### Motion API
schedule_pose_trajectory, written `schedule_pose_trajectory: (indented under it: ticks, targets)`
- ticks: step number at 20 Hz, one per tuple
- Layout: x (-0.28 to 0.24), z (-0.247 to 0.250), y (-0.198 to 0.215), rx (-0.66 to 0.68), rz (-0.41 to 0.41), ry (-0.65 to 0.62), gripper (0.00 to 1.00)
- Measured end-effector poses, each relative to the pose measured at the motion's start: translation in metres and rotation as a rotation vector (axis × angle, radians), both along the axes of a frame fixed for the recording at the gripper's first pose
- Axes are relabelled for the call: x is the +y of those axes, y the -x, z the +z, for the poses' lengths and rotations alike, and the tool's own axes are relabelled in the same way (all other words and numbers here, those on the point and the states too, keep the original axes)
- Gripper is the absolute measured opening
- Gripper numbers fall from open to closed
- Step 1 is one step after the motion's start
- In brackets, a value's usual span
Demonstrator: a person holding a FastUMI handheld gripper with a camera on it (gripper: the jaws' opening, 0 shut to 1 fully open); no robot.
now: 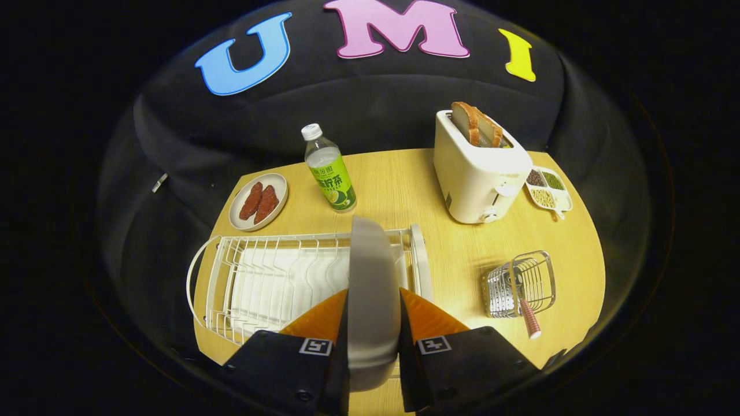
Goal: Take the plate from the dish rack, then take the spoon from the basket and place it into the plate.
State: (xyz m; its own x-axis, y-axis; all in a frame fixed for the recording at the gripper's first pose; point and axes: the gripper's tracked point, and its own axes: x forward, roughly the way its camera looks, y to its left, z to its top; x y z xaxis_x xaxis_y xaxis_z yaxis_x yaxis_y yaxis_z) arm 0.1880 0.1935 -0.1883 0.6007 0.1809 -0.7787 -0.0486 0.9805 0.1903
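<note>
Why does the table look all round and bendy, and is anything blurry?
In the gripper view, the fisheye lens bows the table edges and the dish rack wires into curves; the plate, clamped edge-on between the gripper fingers, sits so near that it looks soft and huge; the toaster and bottle stay sharp; lighting is even, shadows faint.

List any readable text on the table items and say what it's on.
Bottle label: printed characters, too blurred to quote reliably.
Toaster: small marks on its side, too small to read.
Claw, shut on the plate: square coded markers on both fingers, no words.
</note>
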Motion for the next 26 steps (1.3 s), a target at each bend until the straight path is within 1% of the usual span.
schedule_pose_trajectory:
  ticks: [6, 9, 13, 15, 16, 17, 20, 24, 26]
  targets:
    - [-0.009, 0.011, -0.005, -0.014, -0.036, 0.029, 0.38]
    - [-0.016, 0.015, -0.005, -0.017, -0.066, 0.034, 0.38]
    - [-0.020, 0.027, -0.008, -0.029, -0.087, 0.009, 0.38]
    - [-0.025, 0.029, -0.008, -0.027, -0.099, 0.001, 0.35]
    - [-0.024, 0.029, -0.006, -0.023, -0.095, -0.013, 0.33]
    - [-0.024, 0.029, -0.003, -0.016, -0.095, -0.015, 0.29]
    - [-0.031, 0.034, -0.001, -0.032, -0.086, -0.021, 0.29]
    - [-0.039, 0.053, 0.011, -0.046, -0.072, -0.092, 0.29]
    - [-0.050, 0.067, 0.021, -0.081, -0.054, -0.115, 0.29]
